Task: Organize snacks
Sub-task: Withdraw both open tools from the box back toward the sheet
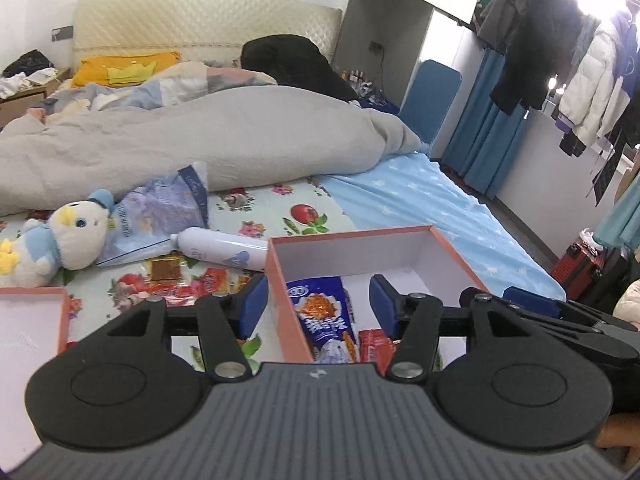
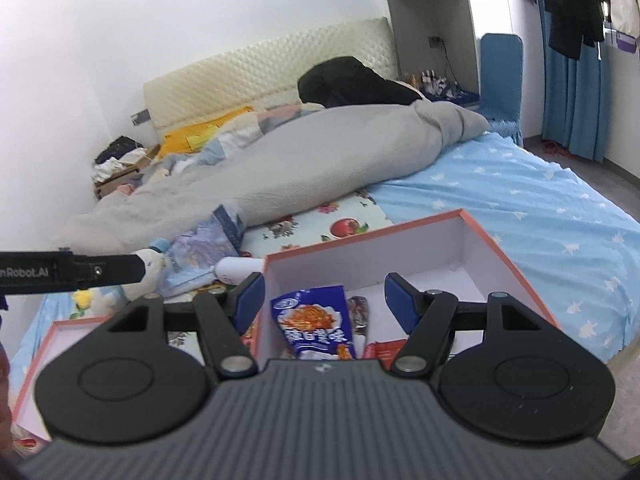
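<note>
From the left wrist, the left gripper (image 1: 318,298) hangs over the near corner of the pink-edged box (image 1: 456,258) on the bed, its blue pads standing apart with nothing between them. Inside the box lies a blue snack packet (image 1: 324,312) with a red packet (image 1: 374,344) beside it. Outside, on the flowered sheet (image 1: 304,216), more snacks wait: a small brown packet (image 1: 166,268) and red wrappers (image 1: 200,286) just left of the box, near a white bottle (image 1: 224,250), a pale blue bag (image 1: 160,216) and a plush toy (image 1: 68,240). The box lid (image 1: 24,320) lies at the far left.

From the right wrist, the right gripper (image 2: 324,300) also stands open and empty above the same box, looking down on the blue packet and a dark wrapper (image 2: 359,314) next to it.

To my eye a packet is freshly in the box and both hands are free. The next move would be reaching left for the loose wrappers on the sheet, coming in low and flat, since they look thin.
</note>
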